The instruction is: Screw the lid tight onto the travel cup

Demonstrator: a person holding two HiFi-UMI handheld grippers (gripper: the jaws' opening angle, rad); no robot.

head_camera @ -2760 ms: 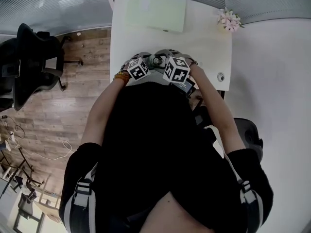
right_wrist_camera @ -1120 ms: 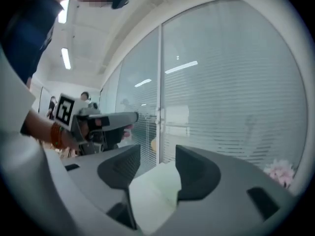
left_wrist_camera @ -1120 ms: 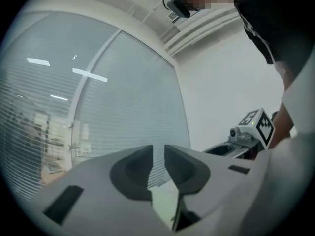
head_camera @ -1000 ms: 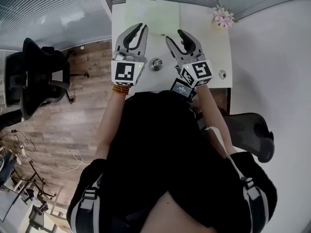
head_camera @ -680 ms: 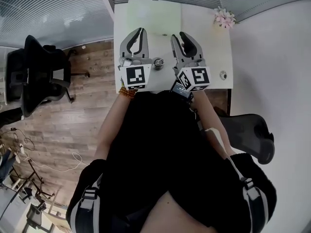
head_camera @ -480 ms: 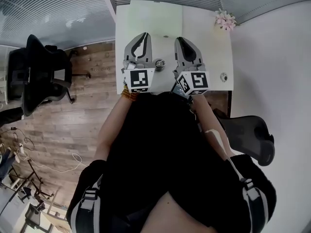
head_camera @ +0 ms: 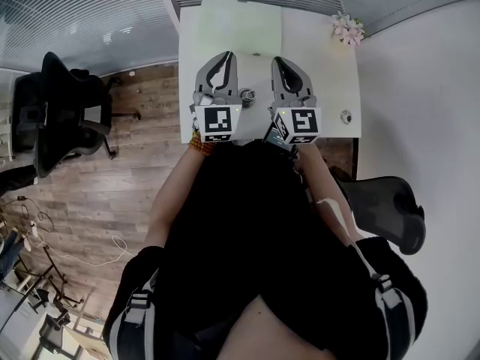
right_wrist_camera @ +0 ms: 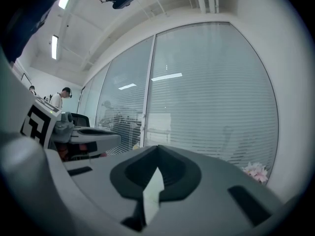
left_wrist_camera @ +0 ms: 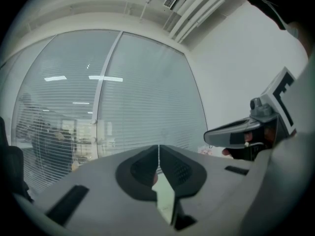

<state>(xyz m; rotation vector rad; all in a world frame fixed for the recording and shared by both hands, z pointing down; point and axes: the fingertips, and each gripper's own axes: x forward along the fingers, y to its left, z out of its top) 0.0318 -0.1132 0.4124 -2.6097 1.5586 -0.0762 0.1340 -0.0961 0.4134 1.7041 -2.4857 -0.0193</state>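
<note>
2 grippers: left gripper (head_camera: pixel 228 55), right gripper (head_camera: pixel 278 61).
1 travel cup (head_camera: pixel 247 94), lid on.
1 white table (head_camera: pixel 330 73).
1 pale green mat (head_camera: pixel 232 21).
1 pink flower bunch (head_camera: pixel 347 28).
1 small round item (head_camera: pixel 346 116), at table's right edge.
2 black office chairs: left chair (head_camera: pixel 64 103), right chair (head_camera: pixel 390 205).
1 beaded bracelet (head_camera: pixel 196 145).

The travel cup (head_camera: pixel 247 94) stands upright on the white table (head_camera: pixel 330 66), near its front edge. From above it appears as a small silvery ring around a dark centre. Its lid is too small to make out.
</note>
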